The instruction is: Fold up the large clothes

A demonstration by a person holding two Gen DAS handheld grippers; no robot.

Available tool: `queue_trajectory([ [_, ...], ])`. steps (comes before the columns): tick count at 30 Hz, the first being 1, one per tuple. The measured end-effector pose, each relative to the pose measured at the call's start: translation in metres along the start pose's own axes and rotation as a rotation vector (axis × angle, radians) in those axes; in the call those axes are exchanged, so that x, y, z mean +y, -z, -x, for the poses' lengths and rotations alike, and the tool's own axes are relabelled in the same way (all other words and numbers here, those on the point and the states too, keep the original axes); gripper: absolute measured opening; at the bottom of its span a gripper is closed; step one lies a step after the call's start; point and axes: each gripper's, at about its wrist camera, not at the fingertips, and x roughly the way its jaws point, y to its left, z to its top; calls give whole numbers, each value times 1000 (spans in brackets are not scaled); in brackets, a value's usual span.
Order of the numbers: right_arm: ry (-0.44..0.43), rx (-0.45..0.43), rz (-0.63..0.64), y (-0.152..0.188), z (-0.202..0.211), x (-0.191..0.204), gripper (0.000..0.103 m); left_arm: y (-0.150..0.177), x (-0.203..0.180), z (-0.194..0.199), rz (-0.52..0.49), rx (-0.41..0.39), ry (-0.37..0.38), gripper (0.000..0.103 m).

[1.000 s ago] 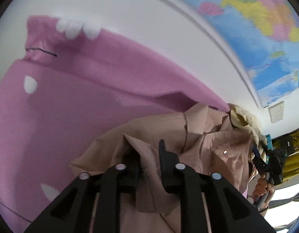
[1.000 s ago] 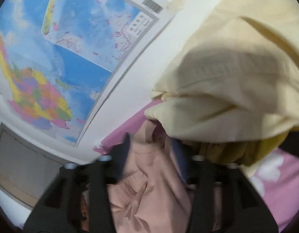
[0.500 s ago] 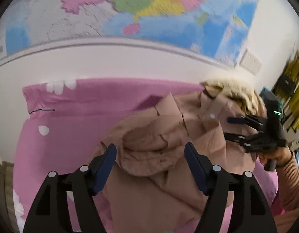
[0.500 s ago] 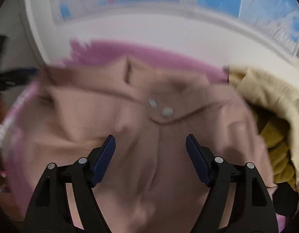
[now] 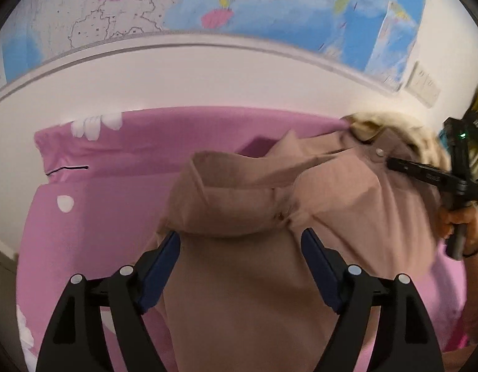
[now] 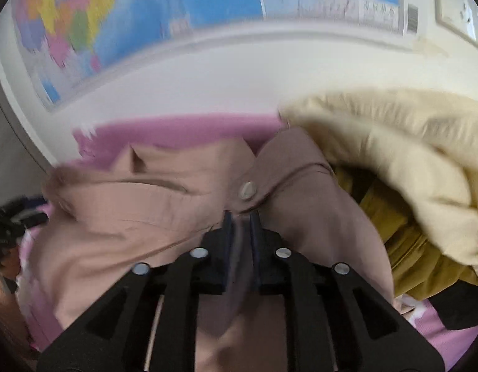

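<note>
Right wrist: closing right tongs (image 6: 239, 217) pinching tan shirt (image 6: 146, 207) below button (image 6: 247, 190).

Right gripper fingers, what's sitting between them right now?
In the right wrist view, the right gripper is closing on a fold of the tan-pink cotton shirt, just below its pale round button.

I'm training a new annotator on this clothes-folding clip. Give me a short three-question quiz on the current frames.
1. True or false: the left gripper is clamped on the tan shirt.
2. What lies between the closing jaws of the right gripper?
A. cream garment
B. tan shirt fabric below a snap button
C. pink bedsheet
3. What hangs on the wall behind the bed?

Key: 1 false, its jaws are opening; 2 B; 3 a world map.
</note>
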Motion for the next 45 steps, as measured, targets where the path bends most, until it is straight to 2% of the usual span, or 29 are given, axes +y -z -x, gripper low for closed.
queue_trajectory([
  [2,12,-23,2,0,3,-3,13,1,0,-4,-9,6,-30,77],
  [4,-6,-65,-11,3,20,-9,21,4,4,-5,1,12,-35,77],
  [6,-36,-115,4,13,46,-12,39,6,9,-6,8,27,-64,77],
  [7,-46,-132,16,16,57,-13,43,9,11,-5,6,26,-81,77],
  [9,-23,-178,37,26,81,-17,58,15,18,0,20,28,-110,77],
  [10,-1,-195,45,35,95,-22,60,18,20,2,22,26,-108,78],
  [11,3,-199,43,42,102,-25,66,22,22,5,23,25,-99,79],
  [12,-5,-193,32,50,106,-27,75,27,23,7,25,26,-88,89],
  [13,-13,-179,11,63,115,-37,78,35,22,11,19,27,-75,94],
  [16,-35,-128,-31,89,110,-50,80,56,16,19,-22,32,-33,94],
  [21,-127,-30,-112,123,79,-63,83,74,15,9,27,72,76,96],
  [22,-149,-19,-121,126,74,-63,82,76,15,0,60,102,97,95],
  [23,-212,-11,-142,128,67,-63,67,76,14,-2,69,81,93,94],
  [24,-270,-11,-166,127,62,-63,47,76,11,-2,69,58,96,79],
  [25,-313,-11,-197,126,58,-64,35,74,7,-2,71,52,78,59],
  [26,-380,-4,-228,124,58,-66,12,72,6,-1,85,55,71,44],
  [27,-416,-16,-246,123,64,-67,10,69,10,1,136,63,87,21],
  [28,-434,-49,-235,120,79,-65,9,66,15,5,179,69,114,12],
  [31,-495,-124,-249,118,131,-63,6,59,24,34,234,57,139,5],
  [33,-486,-174,-212,121,169,-58,5,58,27,60,237,62,181,4],
  [35,-455,-193,-155,134,196,-50,5,61,21,74,196,60,172,4],
  [36,-425,-181,-146,139,197,-49,6,64,15,77,156,63,156,4],
  [38,-343,-62,-169,156,177,-55,8,77,1,62,102,133,139,5],
  [40,-239,48,-203,171,156,-63,16,88,-5,45,62,181,95,14],
  [41,-205,66,-206,175,152,-65,22,90,-7,40,52,188,61,19],
  [42,-192,55,-216,175,153,-66,36,91,-8,38,45,176,26,36],
  [43,-118,17,-224,170,160,-65,48,89,-11,40,36,154,-12,52],
  [44,-69,-24,-214,165,168,-63,58,86,-14,43,22,131,-49,57],
  [45,-49,-71,-193,160,177,-59,59,82,-17,48,3,98,-58,60],
])
